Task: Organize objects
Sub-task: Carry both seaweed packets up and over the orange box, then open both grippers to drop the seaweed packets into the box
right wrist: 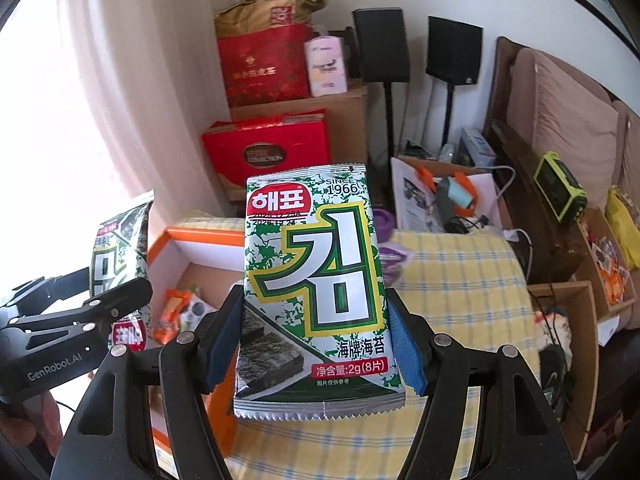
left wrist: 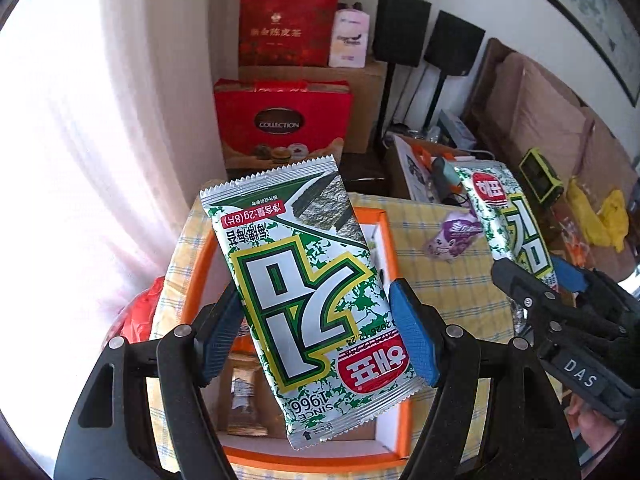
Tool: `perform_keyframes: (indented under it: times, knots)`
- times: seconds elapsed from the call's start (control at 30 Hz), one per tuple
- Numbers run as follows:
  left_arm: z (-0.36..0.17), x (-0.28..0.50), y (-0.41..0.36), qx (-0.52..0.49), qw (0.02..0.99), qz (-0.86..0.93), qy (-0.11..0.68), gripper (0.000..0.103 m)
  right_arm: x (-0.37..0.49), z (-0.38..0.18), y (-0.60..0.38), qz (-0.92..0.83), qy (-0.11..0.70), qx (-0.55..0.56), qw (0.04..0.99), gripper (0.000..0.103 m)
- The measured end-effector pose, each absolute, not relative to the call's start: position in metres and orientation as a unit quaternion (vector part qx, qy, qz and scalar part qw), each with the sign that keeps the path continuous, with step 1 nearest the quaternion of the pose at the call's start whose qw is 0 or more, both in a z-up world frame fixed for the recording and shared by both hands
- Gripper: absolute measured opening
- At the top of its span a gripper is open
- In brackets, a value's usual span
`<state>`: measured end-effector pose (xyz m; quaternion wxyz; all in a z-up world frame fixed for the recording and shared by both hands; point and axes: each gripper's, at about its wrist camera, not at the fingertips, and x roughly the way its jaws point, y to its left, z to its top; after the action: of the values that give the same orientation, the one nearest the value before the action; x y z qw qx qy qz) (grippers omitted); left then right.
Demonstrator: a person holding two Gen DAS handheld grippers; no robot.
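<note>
So your left gripper (left wrist: 316, 316) was clenched on a flat, crinkly foil seaweed packet (left wrist: 304, 288), its blue ribbed pads (left wrist: 412, 336) pressing both long edges, the print upside down to you. That packet hung above the orange-rimmed box (left wrist: 390, 240), a shallow white-walled rectangle on the yellow checked cloth (left wrist: 452, 280). Your right gripper (right wrist: 314, 336) gripped a second seaweed packet (right wrist: 316, 280) the same way, print upright, over the cloth just right of the box. A small purple wrapper (left wrist: 452, 236) lay crumpled on the far side of the cloth.
</note>
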<state>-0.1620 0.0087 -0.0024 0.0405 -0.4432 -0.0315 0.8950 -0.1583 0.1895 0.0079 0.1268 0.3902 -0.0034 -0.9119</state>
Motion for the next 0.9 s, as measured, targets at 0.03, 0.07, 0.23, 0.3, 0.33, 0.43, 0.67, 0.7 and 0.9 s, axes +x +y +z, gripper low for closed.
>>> perform_keyframes:
  times: [0.03, 0.07, 0.23, 0.3, 0.33, 0.43, 0.67, 0.7, 0.9]
  knots:
    - [-0.003, -0.162, 0.005, -0.444, 0.039, 0.895, -0.032, 0.070, -0.159, 0.007, 0.185, -0.911, -0.002, 0.391, 0.129, 0.069]
    - [-0.003, -0.162, 0.002, -0.444, 0.036, 0.895, -0.032, 0.070, -0.160, 0.005, 0.180, -0.910, 0.000, 0.393, 0.132, 0.069]
    - [-0.010, -0.165, -0.013, -0.451, 0.026, 0.892, -0.029, 0.070, -0.165, -0.002, 0.159, -0.906, 0.004, 0.399, 0.142, 0.069]
    - [-0.013, -0.165, -0.018, -0.452, 0.023, 0.891, -0.027, 0.070, -0.167, -0.003, 0.152, -0.905, 0.005, 0.400, 0.146, 0.069]
    - [-0.015, -0.166, -0.020, -0.453, 0.022, 0.891, -0.026, 0.070, -0.168, -0.004, 0.149, -0.904, 0.006, 0.401, 0.148, 0.069]
    - [-0.019, -0.167, -0.027, -0.457, 0.018, 0.889, -0.028, 0.070, -0.169, -0.008, 0.139, -0.902, 0.004, 0.404, 0.154, 0.069]
    - [-0.037, -0.173, -0.042, -0.481, 0.022, 0.876, -0.038, 0.071, -0.177, -0.018, 0.119, -0.893, -0.002, 0.417, 0.171, 0.069]
    - [-0.040, -0.174, -0.045, -0.486, 0.023, 0.873, -0.045, 0.072, -0.178, -0.020, 0.118, -0.891, -0.005, 0.419, 0.173, 0.069]
    - [-0.050, -0.178, -0.061, -0.498, 0.021, 0.864, -0.073, 0.074, -0.182, -0.031, 0.112, -0.884, -0.014, 0.431, 0.182, 0.069]
